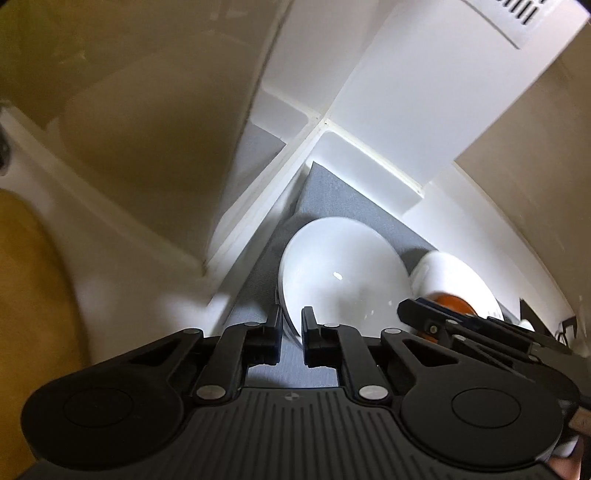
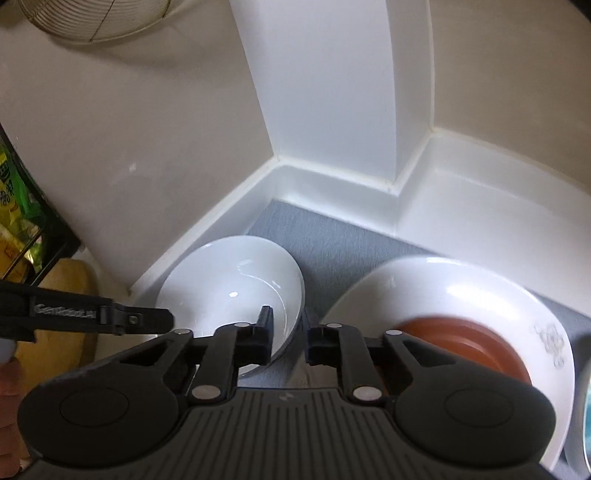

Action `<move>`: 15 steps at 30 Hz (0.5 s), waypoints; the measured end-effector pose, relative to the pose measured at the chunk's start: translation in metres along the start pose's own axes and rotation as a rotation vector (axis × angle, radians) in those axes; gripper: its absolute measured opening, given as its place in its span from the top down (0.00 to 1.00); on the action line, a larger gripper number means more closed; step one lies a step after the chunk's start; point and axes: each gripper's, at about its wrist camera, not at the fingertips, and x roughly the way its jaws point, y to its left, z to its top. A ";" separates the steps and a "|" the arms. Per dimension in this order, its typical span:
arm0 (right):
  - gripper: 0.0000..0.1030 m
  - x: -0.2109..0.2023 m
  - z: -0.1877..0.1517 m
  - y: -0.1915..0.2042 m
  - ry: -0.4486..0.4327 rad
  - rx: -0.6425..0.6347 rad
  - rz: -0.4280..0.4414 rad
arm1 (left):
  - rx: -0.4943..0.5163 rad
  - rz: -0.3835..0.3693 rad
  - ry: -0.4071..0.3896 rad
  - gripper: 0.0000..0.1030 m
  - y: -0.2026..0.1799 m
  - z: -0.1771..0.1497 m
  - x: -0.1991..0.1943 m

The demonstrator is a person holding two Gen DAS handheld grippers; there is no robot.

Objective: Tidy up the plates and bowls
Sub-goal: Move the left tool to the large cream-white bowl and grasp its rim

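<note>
A white bowl (image 1: pixel 343 273) (image 2: pixel 236 284) sits on a grey mat (image 2: pixel 332 240) in a white corner. My left gripper (image 1: pixel 292 325) straddles the bowl's near rim, its jaws close on either side of the rim; it also shows in the right wrist view (image 2: pixel 147 319) at the bowl's left edge. My right gripper (image 2: pixel 290 332) hovers with a narrow gap just right of the bowl's rim, empty. To its right a large white plate (image 2: pixel 461 295) (image 1: pixel 461 280) holds a small brown dish (image 2: pixel 465 343) (image 1: pixel 450 301).
White walls and a raised white ledge (image 2: pixel 332 184) close in the corner behind the mat. A black rack with green packets (image 2: pixel 26 206) stands at the left. A wire basket (image 2: pixel 92 18) hangs above. A blue-rimmed dish edge (image 2: pixel 585 406) shows at far right.
</note>
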 end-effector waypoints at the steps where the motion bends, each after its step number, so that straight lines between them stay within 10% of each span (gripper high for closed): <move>1: 0.85 -0.002 -0.003 0.002 0.015 0.005 0.010 | 0.001 0.001 -0.007 0.89 0.002 -0.003 -0.005; 15: 0.75 0.019 -0.009 0.019 0.131 0.013 0.044 | -0.161 0.001 0.112 0.89 0.027 0.004 0.034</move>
